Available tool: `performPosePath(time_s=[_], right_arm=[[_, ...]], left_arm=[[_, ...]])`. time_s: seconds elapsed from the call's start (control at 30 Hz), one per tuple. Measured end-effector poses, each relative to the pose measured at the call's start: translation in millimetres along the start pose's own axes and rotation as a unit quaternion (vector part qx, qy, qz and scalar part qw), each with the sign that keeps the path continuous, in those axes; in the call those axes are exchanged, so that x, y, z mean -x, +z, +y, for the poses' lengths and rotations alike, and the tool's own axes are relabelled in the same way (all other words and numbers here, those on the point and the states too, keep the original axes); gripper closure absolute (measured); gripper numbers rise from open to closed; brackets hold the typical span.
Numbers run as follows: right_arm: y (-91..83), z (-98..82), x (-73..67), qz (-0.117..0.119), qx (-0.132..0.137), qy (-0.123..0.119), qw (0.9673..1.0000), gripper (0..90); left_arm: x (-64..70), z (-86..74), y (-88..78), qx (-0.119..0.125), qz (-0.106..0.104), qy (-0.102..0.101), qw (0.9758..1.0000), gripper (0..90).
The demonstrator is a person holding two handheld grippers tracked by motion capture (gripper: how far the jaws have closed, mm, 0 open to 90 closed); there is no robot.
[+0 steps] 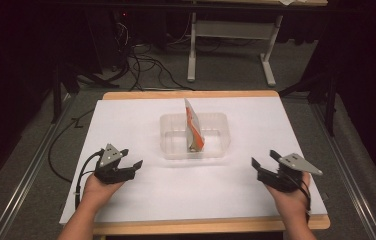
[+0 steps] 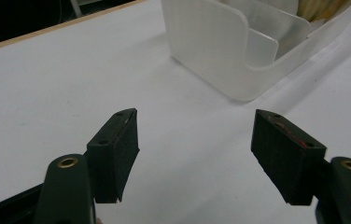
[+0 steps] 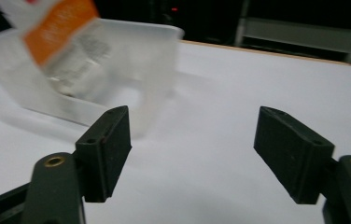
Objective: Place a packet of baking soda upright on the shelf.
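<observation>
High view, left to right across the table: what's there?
Left gripper → clear tub with an orange-and-white packet standing in it → right gripper, all on the white sheet.

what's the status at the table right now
Left gripper open, empty. Right gripper open, empty. Orange packet upright in clear tub. Nothing blocking.

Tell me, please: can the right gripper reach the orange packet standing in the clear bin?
Probably yes. The right gripper is open and empty, bare white table lies between it and the clear bin, and the orange packet sticks up above the rim.
</observation>
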State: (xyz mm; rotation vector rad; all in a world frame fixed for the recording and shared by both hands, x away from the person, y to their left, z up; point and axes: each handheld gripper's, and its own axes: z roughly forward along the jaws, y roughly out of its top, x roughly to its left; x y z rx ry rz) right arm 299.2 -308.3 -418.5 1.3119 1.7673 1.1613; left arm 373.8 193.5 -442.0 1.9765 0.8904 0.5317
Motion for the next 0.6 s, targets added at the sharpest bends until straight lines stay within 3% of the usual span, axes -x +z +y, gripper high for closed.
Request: performPosePath(time_s=[0.03,0.07,0.17,0.27,0.43,0.6], right_arm=[[0.0,0.0,0.0,0.000,0.000,0.000,1.0000,28.8],[-9.7,-10.5,14.6,-0.015,-0.010,0.006,0.9998,29.9],[-14.3,-18.0,25.6,-0.030,-0.020,0.012,0.9993,30.6],[-11.9,-21.6,37.1,-0.042,-0.030,0.034,0.9981,30.8],[-2.7,-24.8,39.7,-0.040,-0.051,0.036,0.9973,31.0],[-2.5,-24.5,39.7,-0.045,-0.050,0.035,0.9971,31.1]], left_arm=[[0.1,0.0,0.3,-0.001,-0.001,-0.001,1.0000,32.4],[0.5,0.2,0.6,-0.001,-0.001,-0.003,1.0000,32.4],[0.9,0.5,0.4,0.000,-0.001,-0.007,1.0000,32.4],[2.8,0.7,0.7,-0.001,0.001,-0.005,1.0000,32.4],[4.2,0.7,1.9,-0.004,0.001,-0.005,1.0000,32.4],[1.9,0.1,2.3,-0.004,0.000,-0.005,1.0000,32.3]])
